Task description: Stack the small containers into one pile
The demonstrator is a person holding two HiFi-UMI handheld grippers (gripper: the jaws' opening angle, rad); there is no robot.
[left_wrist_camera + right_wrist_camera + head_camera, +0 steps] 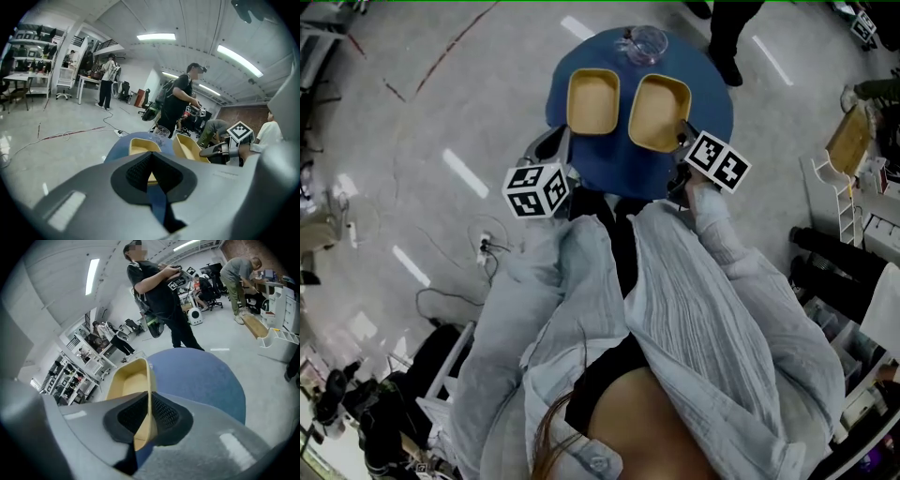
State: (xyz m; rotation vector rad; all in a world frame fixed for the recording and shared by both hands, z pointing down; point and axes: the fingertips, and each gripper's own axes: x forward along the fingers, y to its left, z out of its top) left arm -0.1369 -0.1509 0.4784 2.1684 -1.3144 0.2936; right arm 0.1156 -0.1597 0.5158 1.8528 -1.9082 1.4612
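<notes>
Sitting side by side on the round blue table (619, 173) are two yellow tubs, the left tub (592, 101) and the right tub (660, 112). They are close together but not stacked.

Your right gripper (684, 137) is at the near right corner of the right tub. From your head you cannot see the pinch. The right gripper view shows it: the jaws are closed on the tub's thin wall, which runs up between the black pads (165, 411).

Your left gripper (559, 146) is just beside the left tub's near left corner. Only the left gripper view shows its tips, pressed together with nothing between them. The left tub sits past them.

A glass jug (643, 43) stands at the far edge of the table, behind the tubs. The near edge is hidden under your grippers and sleeves.

Past the far edge a person (727, 37) stands close to the table; both gripper views show them whole. The floor to the left is mostly bare, with some wires (483, 248) on it. To the right there is a white rack (844, 178), so there is less room on that side.
</notes>
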